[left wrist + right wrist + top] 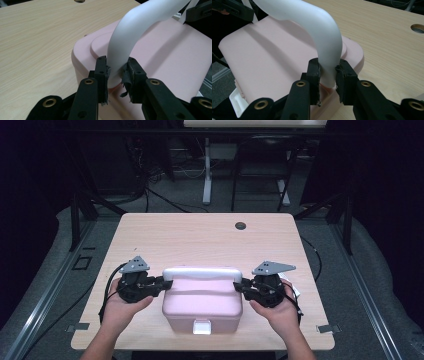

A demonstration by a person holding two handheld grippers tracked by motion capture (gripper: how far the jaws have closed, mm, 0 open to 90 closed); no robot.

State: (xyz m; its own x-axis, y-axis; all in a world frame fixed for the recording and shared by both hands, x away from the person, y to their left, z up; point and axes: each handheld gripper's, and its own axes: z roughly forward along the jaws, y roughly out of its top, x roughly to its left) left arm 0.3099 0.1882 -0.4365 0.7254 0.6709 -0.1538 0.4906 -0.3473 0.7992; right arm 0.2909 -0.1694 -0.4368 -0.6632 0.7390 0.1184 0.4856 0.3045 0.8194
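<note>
The left gripper [116, 75] is clenched on the left foot of the white handle [140, 22], and the right gripper [327, 72] on its right foot, as seen in both gripper views. The handle is raised upright over the pink box [202, 300], which rests on the table [200, 237] toward six o'clock, near the front edge. The white latch [202, 326] at six o'clock appears fastened. A grasp is judged achieved; lifting or carrying seems left.

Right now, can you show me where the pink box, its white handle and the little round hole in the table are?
pink box [202, 302], high view, lid top.
white handle [130, 27], left gripper view, curved bend.
round hole [240, 225], high view, its centre.
</note>
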